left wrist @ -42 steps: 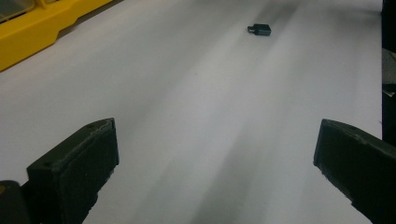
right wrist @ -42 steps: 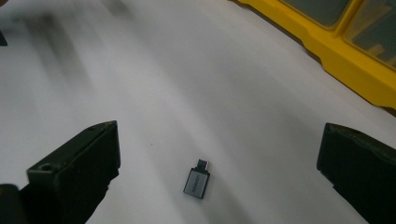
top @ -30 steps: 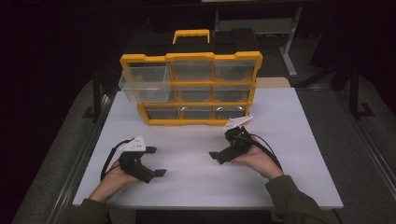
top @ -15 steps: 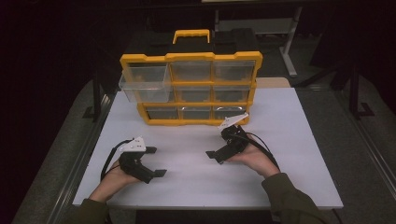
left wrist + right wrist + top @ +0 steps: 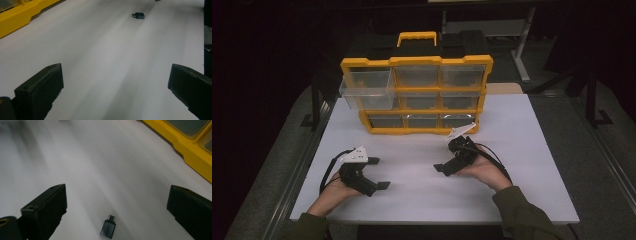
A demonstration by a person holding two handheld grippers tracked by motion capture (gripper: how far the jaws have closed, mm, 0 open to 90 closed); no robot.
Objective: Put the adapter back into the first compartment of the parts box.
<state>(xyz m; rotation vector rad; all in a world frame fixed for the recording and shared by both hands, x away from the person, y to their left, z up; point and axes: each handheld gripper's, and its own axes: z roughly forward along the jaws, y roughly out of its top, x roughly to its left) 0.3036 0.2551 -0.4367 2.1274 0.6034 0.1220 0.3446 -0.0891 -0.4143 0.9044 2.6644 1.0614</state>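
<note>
A small dark grey USB adapter lies flat on the white tabletop, low between the jaws of my right gripper, which is open around it without touching. The same adapter appears far ahead of my left gripper, which is open and holds nothing. In the high view the left gripper rests at the front left and the right gripper at the front middle, each held by a hand. Behind them stands a yellow drawer organizer with its top-left clear drawer pulled out.
The white tabletop stretches to the front edge near the forearms. The organizer's yellow base runs close on the right gripper's far right and also at the far left of the left gripper view. Dark floor and metal stands surround the table.
My right gripper has shifted slightly left and toward the person. The left gripper and the organizer have not moved.
</note>
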